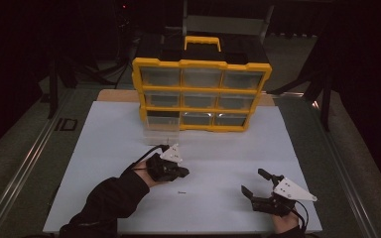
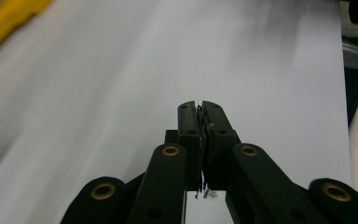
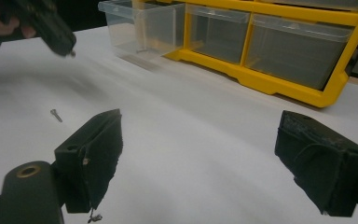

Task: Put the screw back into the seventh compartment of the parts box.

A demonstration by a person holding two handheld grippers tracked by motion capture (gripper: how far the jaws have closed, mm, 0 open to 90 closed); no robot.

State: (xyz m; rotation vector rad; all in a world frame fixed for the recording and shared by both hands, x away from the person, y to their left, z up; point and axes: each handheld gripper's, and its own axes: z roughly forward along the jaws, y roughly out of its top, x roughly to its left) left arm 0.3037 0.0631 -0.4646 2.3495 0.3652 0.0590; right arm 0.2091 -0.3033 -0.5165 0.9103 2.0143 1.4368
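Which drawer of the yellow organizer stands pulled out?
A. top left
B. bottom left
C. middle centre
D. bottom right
B: in the high view the clear bottom-left drawer juts forward from the yellow organizer over the white table, while the others sit flush.

A white board (image 1: 228,148) covers the table. At its far edge stands a yellow organiser (image 1: 201,94) of clear drawers, with a black-and-yellow toolbox (image 1: 203,47) behind it.
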